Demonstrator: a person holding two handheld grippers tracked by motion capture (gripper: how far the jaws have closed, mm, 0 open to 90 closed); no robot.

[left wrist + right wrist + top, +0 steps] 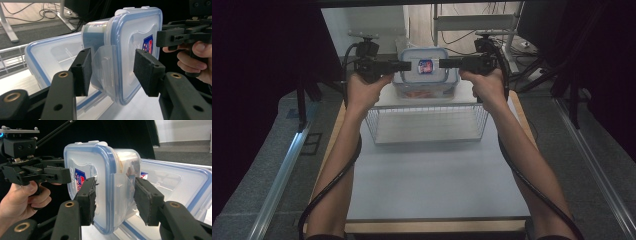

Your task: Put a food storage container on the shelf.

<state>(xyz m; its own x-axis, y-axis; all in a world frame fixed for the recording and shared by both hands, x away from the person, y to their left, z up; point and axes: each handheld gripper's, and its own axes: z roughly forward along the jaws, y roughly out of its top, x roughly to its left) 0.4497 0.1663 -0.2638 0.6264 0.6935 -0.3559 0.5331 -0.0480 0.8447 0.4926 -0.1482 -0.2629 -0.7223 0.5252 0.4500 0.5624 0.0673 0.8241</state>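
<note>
**A:** Status on the small box point(434, 56)?

**B:** It's at the 12 o'clock end of the table point(432, 180), tipped on its side with the lid facing the person. It sits over the large box point(424, 91), which is just past the wire basket point(427, 125). I can't tell if its lower edge rests on the large lid or hangs just clear of it.

**A:** Jaws?

**B:** The left gripper point(404, 65) comes in from the box's 9 o'clock and the right gripper point(444, 63) from its 3 o'clock. Both are about half open, each spanning the box from lid face to base.
- **Right:** the pads press on the lid face and on the right latch flap point(122, 195), so that's a real grip.
- **Left:** the jaws straddle the left latch flap point(103, 67) and the pads are very close, but I can't tell if they're actually bearing on it.

**A:** Lid?

**B:** Still on, blue seal seated all round. The left flap looks slightly splayed. I can't say whether it's unlatched.

**A:** Progress?

**B:** My read is midway. Done so far:
- box picked out
- box turned on edge
- box bracketed from both sides

Still to do:
- confirm the left grip
- finish the carry or set-down
- let go

The basket holds nothing and the large box is closed, so the destination isn't obvious.

**A:** Risk?

**B:** If the left side is loose, the box pivots on the right jaws.
</note>
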